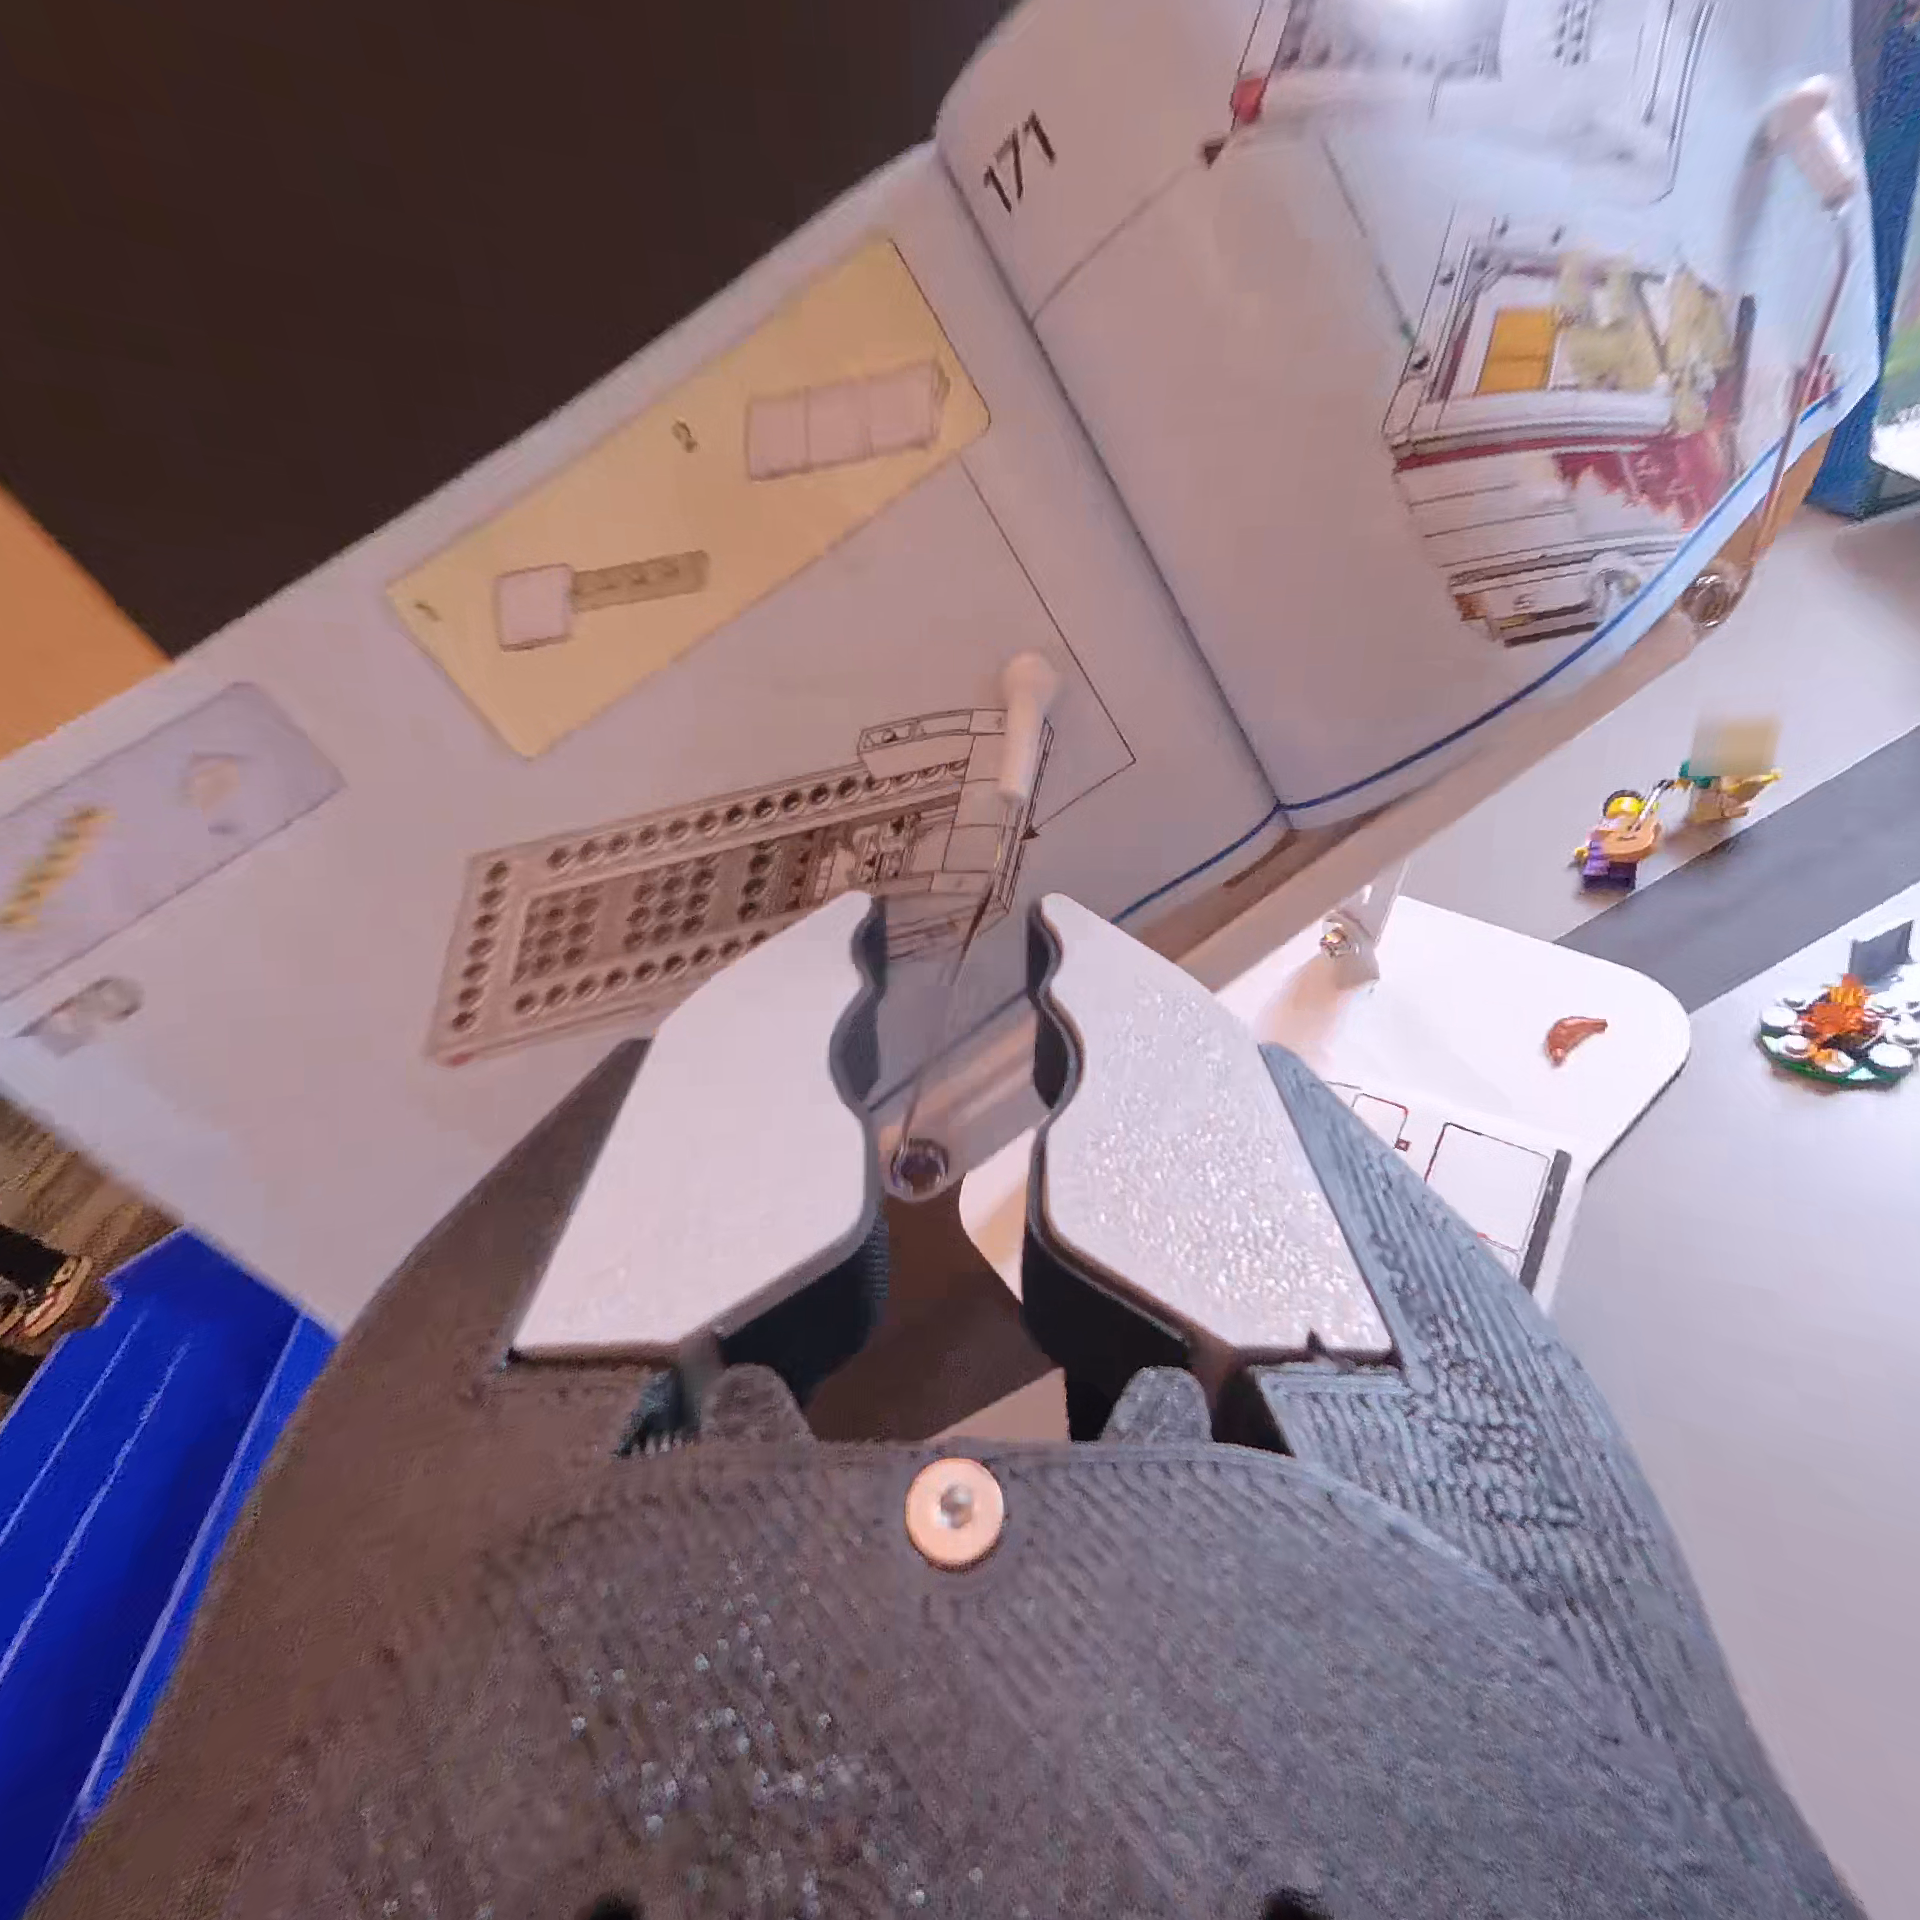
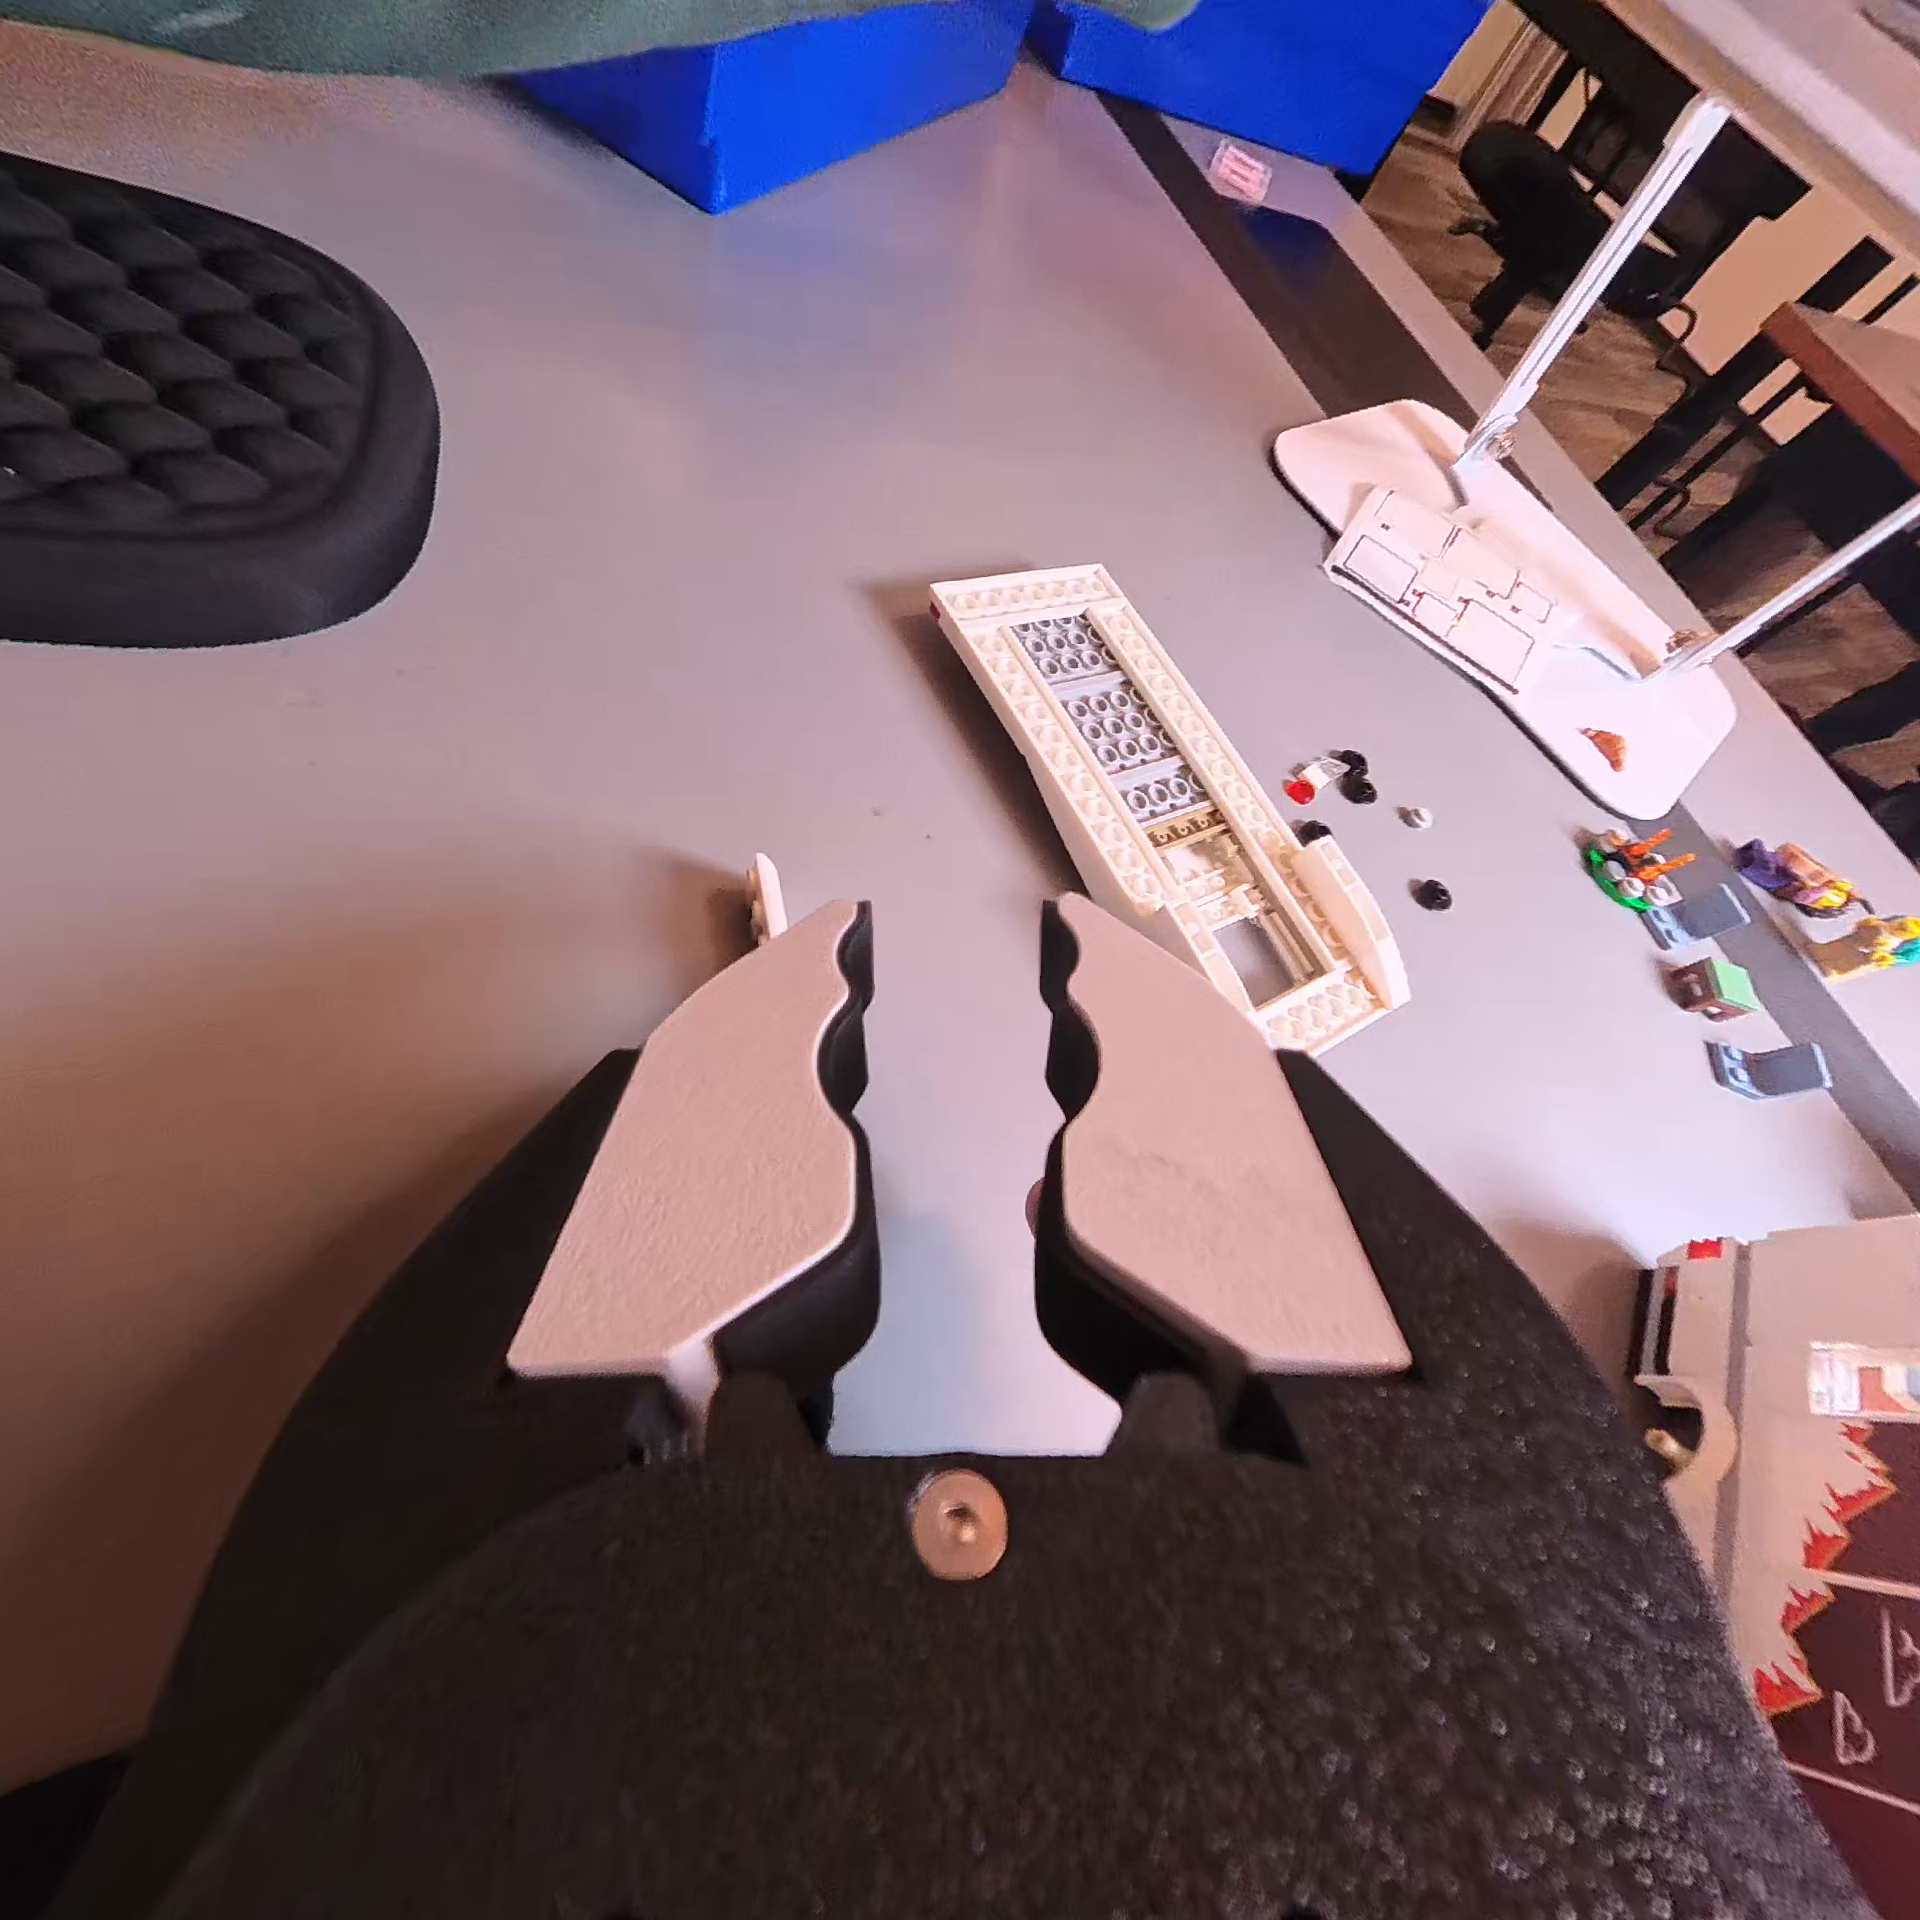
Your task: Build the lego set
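Two grippers stood open, holding nothing: the left gripper (image 1: 951,925) faced the propped instruction booklet (image 1: 790,582), and the right gripper (image 2: 956,925) hovered over the table (image 2: 623,623) beside the white brick base (image 2: 1164,800).

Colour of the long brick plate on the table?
White rim, grey studded centre: plate. Clearest in the right wrist view.

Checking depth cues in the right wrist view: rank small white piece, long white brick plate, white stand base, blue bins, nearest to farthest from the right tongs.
1. Small white piece: just beyond the left fingertip of the right tongs, on the grey table.
2. Long white brick plate: ahead, to the right.
3. White stand base: farther right, near the table edge.
4. Blue bins: far end, top.
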{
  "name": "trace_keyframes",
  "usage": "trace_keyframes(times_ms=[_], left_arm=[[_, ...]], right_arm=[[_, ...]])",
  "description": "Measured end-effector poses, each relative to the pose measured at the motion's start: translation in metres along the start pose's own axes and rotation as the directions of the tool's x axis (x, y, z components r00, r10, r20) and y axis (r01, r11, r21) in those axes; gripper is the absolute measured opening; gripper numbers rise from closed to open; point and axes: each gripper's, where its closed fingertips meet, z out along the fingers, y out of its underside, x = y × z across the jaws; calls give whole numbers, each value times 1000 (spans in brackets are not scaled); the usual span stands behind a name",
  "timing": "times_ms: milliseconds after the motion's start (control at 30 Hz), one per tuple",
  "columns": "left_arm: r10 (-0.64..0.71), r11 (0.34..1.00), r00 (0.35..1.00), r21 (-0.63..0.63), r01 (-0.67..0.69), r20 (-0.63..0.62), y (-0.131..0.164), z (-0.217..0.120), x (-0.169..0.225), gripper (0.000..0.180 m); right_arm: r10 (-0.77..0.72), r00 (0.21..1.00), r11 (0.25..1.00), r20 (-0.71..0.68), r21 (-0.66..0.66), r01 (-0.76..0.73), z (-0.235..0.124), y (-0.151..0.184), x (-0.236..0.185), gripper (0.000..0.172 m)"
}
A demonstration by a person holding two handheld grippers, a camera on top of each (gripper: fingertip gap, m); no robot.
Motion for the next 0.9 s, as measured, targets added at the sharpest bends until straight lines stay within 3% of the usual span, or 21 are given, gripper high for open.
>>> trace_keyframes(times_ms=[67,100,133,200,233,367,433,500,567,633,767,900], left_arm=[[24,1000,1000,9,-24,17,-1,6,-6,2],[-42,999,998,22,41,50,-2,4,-14,1],[-187,981,981,53,184,47,-1,2,-21,0],[-494,863,868,98,496,-47,2,-3,-30,1],[-549,827,833,102,553,-66,3,-4,-33,1],[-527,844,848,83,530,-52,5,-7,-35,1],[-546,832,836,90,548,-44,5,-14,-36,25],[-556,817,830,152,556,-50,-2,-33,-31,34],[-471,854,870,171,492,-147,-12,-57,3,34],[-341,915,883,101,391,-323,-9,-81,58,36],[-141,990,772,-78,118,-620,43,-134,154,57],[3,963,664,-177,-204,-748,102,-159,200,83]], right_arm=[[-4,1000,1000,-13,18,5,-2,-2,2,27],[0,1000,1000,-16,24,1,-2,-3,3,27],[7,1000,1000,-15,28,-7,-3,-3,3,27],[23,1000,999,-8,31,-22,-2,-3,3,27],[27,1000,999,-2,29,-26,-2,-3,2,27],[17,1000,1000,-2,17,-17,0,-1,1,27],[20,1000,1000,-7,19,-20,-1,-2,2,27],[31,999,999,-8,23,-31,-2,-2,4,27],[39,999,999,-1,15,-39,-3,0,5,27],[38,999,999,28,-5,-38,-6,2,3,28],[25,989,999,143,-48,-18,-10,5,-11,28],[45,966,995,255,-94,-21,-10,12,-28,30]])
